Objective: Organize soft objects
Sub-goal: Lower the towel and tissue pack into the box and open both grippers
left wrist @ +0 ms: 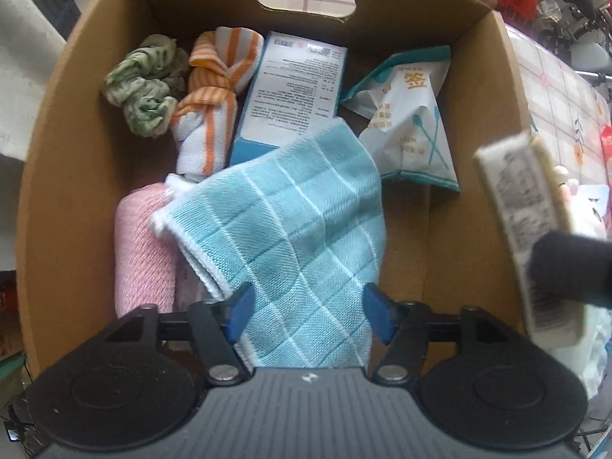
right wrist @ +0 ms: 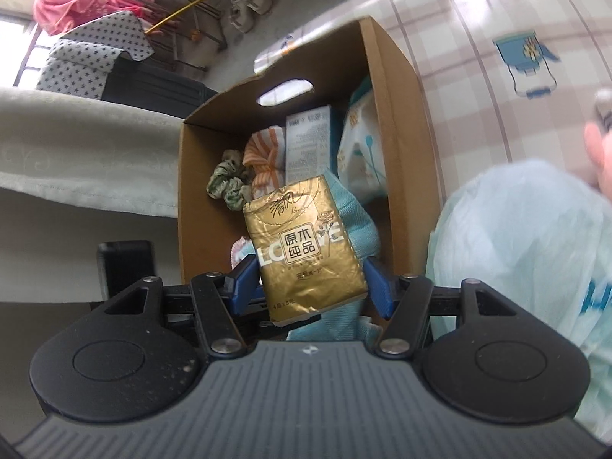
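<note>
In the left wrist view I look straight down into a cardboard box (left wrist: 69,153). A light blue checked cloth (left wrist: 290,222) lies in it, draped over a pink towel (left wrist: 141,252). My left gripper (left wrist: 310,310) is open, with the cloth's near end lying loose between its blue fingers. My right gripper (right wrist: 310,287) is shut on a gold tissue pack (right wrist: 306,248) and holds it over the box's (right wrist: 401,134) near edge. That pack's printed back (left wrist: 524,229) also shows at the right of the left wrist view.
The box also holds a green scrunchie (left wrist: 141,88), a knotted orange-striped towel (left wrist: 210,95), a blue carton (left wrist: 290,88) and a white-teal pouch (left wrist: 413,114). A pale plastic bag (right wrist: 516,267) and part of a hand (right wrist: 598,160) lie right of the box on a checked tablecloth (right wrist: 478,19).
</note>
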### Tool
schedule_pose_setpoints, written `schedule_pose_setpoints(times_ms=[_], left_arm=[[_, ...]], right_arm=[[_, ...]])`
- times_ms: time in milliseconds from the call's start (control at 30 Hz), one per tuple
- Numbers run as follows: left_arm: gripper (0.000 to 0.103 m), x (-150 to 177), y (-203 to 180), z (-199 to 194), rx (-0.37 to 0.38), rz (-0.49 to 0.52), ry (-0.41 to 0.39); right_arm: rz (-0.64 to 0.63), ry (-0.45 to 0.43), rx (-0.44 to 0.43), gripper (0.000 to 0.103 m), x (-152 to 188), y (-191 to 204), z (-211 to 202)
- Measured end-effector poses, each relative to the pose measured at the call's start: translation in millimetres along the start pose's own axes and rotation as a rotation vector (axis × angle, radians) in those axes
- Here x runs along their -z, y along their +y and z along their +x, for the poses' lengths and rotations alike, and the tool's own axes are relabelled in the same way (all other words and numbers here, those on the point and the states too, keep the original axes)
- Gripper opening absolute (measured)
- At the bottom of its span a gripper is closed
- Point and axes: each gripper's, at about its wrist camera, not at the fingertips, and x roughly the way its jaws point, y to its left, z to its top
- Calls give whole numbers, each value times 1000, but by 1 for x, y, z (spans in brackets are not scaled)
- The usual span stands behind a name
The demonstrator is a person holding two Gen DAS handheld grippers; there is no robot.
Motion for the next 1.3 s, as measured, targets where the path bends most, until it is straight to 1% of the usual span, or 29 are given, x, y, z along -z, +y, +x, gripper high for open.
schedule_pose_setpoints(times_ms=[33,133,233,333,500,667,733,800,933,1033,1100,1167,1233,1300], left_arm=[[71,1,5,-5,6,-9,-4],[72,4,16,-18,15,-41,-28],[71,5,21,-24,-15,-63,-49],[70,1,20,-20,-23,-62,-44],[68,-1,15,-12,-39,-46,-38],[63,-2,12,-7,-53,-45,-25],[57,-4,11,-2,-54,-47,-17],[56,-7,9,4,-56,-42,-15],[53,-17,5,13,-17,-50,-36],[52,-25,3,13,2,-70,-81],[52,-29,3,6,19,-79,-108],[53,-30,1,-5,58,-73,-149],[57,-31,-4,-14,77,-51,-177],[59,-32,-9,-20,92,-32,-201]], right_arm=[[9,3,4,60,2,-1,1],[26,15,18,61,5,-4,4],[31,13,37,62,8,-5,6],[34,8,48,68,9,-5,8],[12,6,57,69,12,-3,6],[-2,-17,59,69,12,-4,-3],[-2,-28,51,68,10,-6,-8],[-2,-41,45,68,8,-8,-12],[-5,-61,41,68,6,-11,-18],[3,-66,41,68,5,-15,-20],[9,-68,40,68,6,-18,-22],[13,-72,40,68,6,-20,-23],[18,-74,42,68,6,-22,-23],[24,-77,42,68,5,-24,-24]])
